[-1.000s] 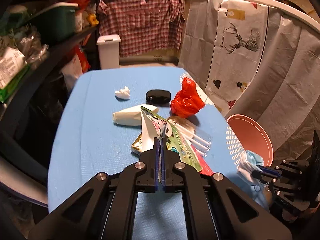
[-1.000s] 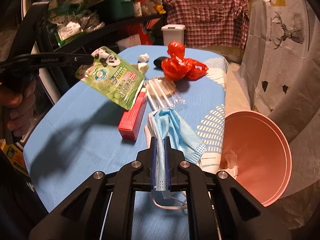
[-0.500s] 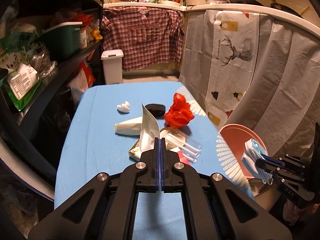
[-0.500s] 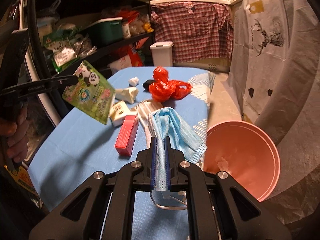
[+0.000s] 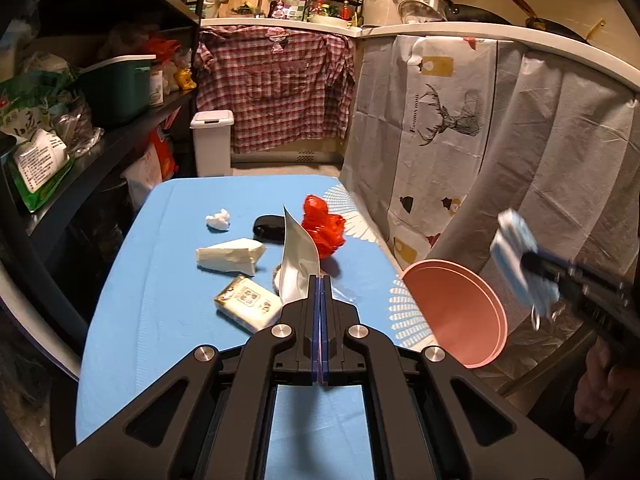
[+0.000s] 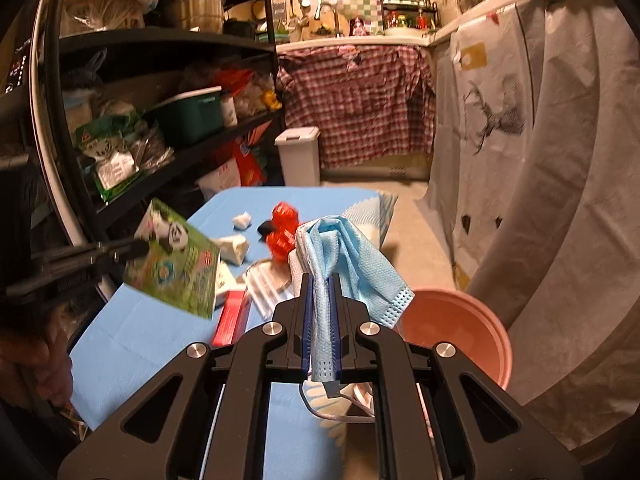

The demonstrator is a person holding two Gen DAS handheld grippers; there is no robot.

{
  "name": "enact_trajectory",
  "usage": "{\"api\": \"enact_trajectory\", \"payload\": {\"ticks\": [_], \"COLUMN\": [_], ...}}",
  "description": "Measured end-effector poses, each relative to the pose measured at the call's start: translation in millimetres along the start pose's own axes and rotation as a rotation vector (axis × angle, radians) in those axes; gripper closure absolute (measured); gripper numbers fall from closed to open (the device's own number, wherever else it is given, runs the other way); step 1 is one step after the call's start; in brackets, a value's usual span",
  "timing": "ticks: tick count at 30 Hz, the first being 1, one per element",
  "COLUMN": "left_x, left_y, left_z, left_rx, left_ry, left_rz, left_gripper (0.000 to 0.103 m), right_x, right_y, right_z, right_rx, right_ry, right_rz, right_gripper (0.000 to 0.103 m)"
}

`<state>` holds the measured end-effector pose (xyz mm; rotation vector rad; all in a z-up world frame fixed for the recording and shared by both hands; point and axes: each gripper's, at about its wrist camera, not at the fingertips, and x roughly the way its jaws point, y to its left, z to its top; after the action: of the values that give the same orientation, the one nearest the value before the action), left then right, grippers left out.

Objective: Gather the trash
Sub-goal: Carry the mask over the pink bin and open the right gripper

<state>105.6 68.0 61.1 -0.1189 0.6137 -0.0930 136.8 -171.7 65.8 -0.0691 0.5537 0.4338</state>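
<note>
My left gripper (image 5: 320, 280) is shut on a green snack wrapper with a panda print (image 6: 174, 260); in the left wrist view only its silver inner side (image 5: 298, 258) shows, held above the blue table. My right gripper (image 6: 322, 280) is shut on a blue face mask (image 6: 352, 252), held up over the table's right edge, above the pink bin (image 6: 456, 328). The mask (image 5: 520, 256) and the pink bin (image 5: 456, 312) also show at the right of the left wrist view.
On the blue table (image 5: 160, 300) lie a red plastic bag (image 5: 322, 226), a black object (image 5: 270, 226), a white tissue wad (image 5: 219, 220), a crumpled white wrapper (image 5: 230, 256), a small packet (image 5: 248, 306), clear tubes (image 6: 266, 284) and a red box (image 6: 232, 318). Shelves stand left, curtains right.
Both grippers have risen away from the table with their loads. The mask has moved up over the pink bin; the wrapper hangs higher above the table.
</note>
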Motion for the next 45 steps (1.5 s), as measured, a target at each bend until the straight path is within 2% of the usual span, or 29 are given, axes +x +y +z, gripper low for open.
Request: {"api": "enact_trajectory", "payload": {"ticks": [8,21,31,45], "left_x": [-2,15,36,71], "left_y": [-17,-40,-70,-121], "left_z": [-2,-4,2,10], "left_rx": [0.015,0.045,0.064,0.103], "left_ry": [-0.007,0.011,0.022,0.041], "left_rz": [-0.022,-0.032,-0.079,-0.173], "left_gripper": [0.103,0.103,0.103,0.103], "right_x": [-9,1,4,19], "right_y": [-35,-76,-92,-112], "right_z": [22,6,1,-6], "right_rx": [0.026,0.135,0.152,0.19], "right_ry": [-0.053,-0.07,-0.06,0.012], "right_rz": [-0.065,-0.139,-0.182,-0.2], "right_gripper": [0.095,0.095,0.094,0.094]}}
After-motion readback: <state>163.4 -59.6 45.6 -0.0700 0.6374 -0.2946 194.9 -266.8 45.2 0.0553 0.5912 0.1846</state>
